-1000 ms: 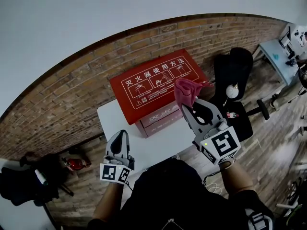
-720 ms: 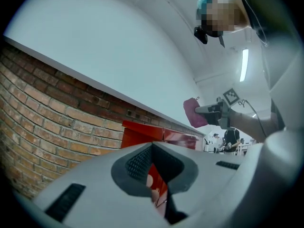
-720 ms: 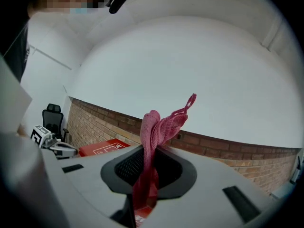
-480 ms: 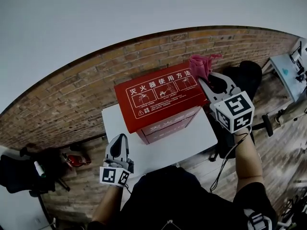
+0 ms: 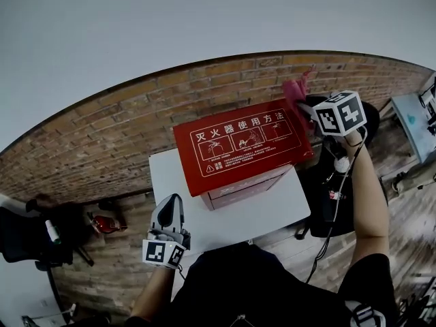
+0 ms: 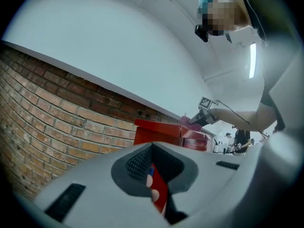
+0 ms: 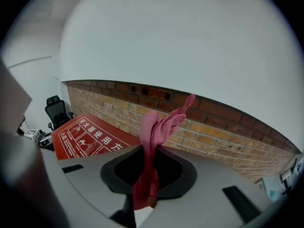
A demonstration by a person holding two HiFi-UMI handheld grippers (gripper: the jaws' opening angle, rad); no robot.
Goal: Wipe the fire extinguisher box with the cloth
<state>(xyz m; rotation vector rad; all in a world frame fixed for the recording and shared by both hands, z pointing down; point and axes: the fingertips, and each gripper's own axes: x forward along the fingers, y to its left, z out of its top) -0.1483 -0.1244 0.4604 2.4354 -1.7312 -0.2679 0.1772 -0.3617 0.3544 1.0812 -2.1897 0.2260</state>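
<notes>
Nearest, at 7 o'clock in the head view, the left claw hovers over the near-left corner of the white tabletop; its jaws sit together with none of the task's things between them, though a small red strip shows in the gap and I cannot say what it is.

Toward 12 o'clock from it stands the red fire extinguisher box, on the tabletop's far half, its printed lid facing up and bare.

At the box's 2 o'clock corner the right claw is clamped on the pink cloth; the cloth is pinched near its lower end and its loose end sticks out past the jaws toward the brick wall. Whether it touches the lid I cannot tell.

The step in hand looks like the first stroke. To do it well, I would tip the right claw so that the loose end folds flat on the lid, not only its edge; press lightly; draw from 2 o'clock toward 8 o'clock in overlapping passes; keep the pinch firm so the cloth does not slip out. The box may slide, so the left claw could brace its 7 o'clock corner.
</notes>
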